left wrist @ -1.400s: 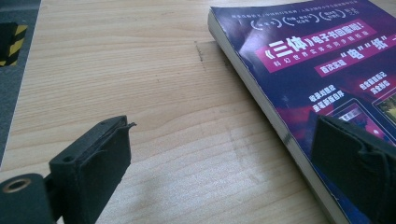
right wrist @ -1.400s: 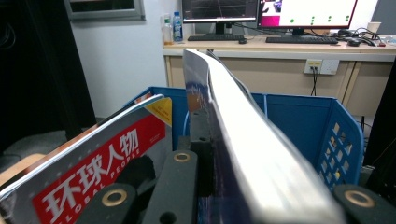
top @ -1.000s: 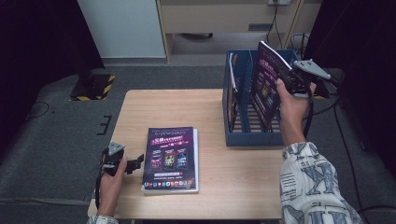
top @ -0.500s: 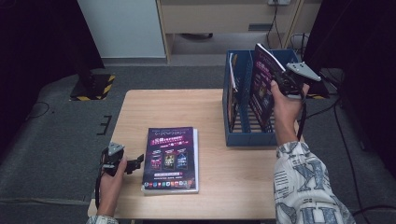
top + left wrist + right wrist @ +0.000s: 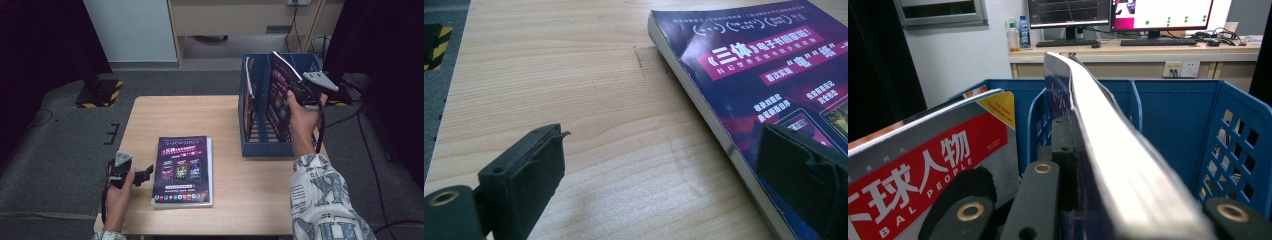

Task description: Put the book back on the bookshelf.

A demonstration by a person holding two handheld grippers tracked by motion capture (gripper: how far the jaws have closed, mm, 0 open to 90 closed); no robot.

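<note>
My right gripper (image 5: 296,95) is shut on a purple magazine (image 5: 278,92), which stands tilted with its lower part inside a middle slot of the blue file rack (image 5: 270,149). In the right gripper view the magazine's page edge (image 5: 1113,145) runs up between the jaws, with the rack's walls (image 5: 1173,115) around it. A red-and-white magazine (image 5: 923,165) leans in the slot to the left. Another purple magazine (image 5: 183,169) lies flat on the wooden table. My left gripper (image 5: 145,174) rests open at its left edge. In the left gripper view one jaw is over the cover (image 5: 764,65), the other over bare wood.
The rack stands at the table's right rear (image 5: 200,112). A yellow-and-black block (image 5: 97,92) sits on the grey floor to the left. Beyond the rack a desk with monitors (image 5: 1120,12) lines the far wall.
My right hand has sunk a little, taking the purple magazine deeper into the rack. The left gripper and the magazine on the table have not moved.
</note>
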